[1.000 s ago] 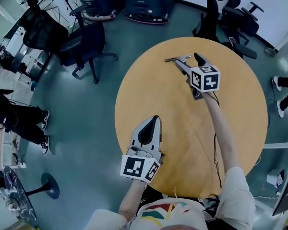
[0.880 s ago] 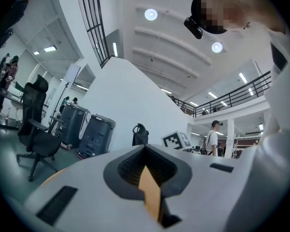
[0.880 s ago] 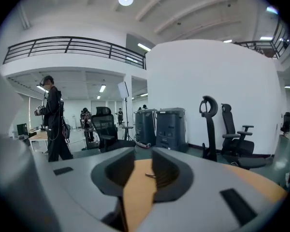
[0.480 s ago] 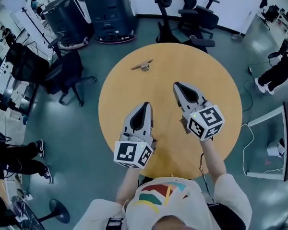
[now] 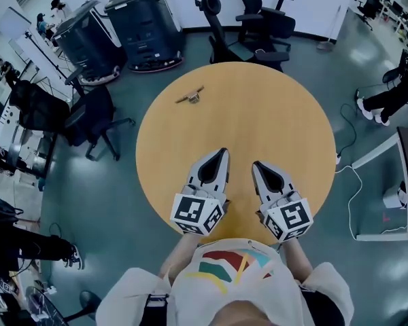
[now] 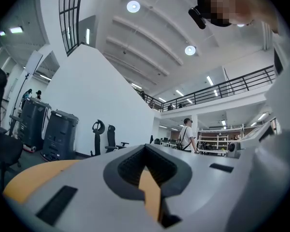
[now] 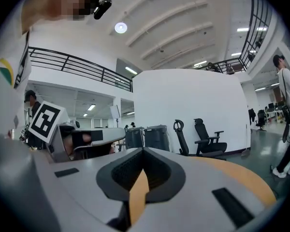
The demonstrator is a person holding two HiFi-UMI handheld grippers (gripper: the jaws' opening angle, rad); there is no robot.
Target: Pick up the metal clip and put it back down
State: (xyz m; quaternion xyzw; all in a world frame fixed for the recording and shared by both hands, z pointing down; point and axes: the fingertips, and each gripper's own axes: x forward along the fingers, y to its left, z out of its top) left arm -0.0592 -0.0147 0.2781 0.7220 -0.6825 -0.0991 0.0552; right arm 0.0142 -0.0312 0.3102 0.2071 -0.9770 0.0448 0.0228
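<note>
1. Metal clip [image 5: 190, 96] lay flat on the far left part of the round wooden surface [image 5: 292, 114], near its rim, well apart from both tools and touched by neither.
2. The left tool [image 5: 219, 155] and the right tool [image 5: 257, 166] hung side by side over the near edge of the surface, close to the person's body.
3. Each tool had its jaws pressed together with nothing between them, as both gripper views showed.
4. With the clip lying free and both tools empty and far from it, I judged the put-down step complete and little or nothing left to do.
5. Apart from the clip, I could make out nothing else lying on the surface.
6. Around it ran a teal floor [image 5: 109, 202], with black office chairs [image 5: 248, 19] beyond the far edge and at the left, and two dark wheeled cabinets [image 5: 146, 22] by a white wall.
7. People stood or sat at the edges of the room.
</note>
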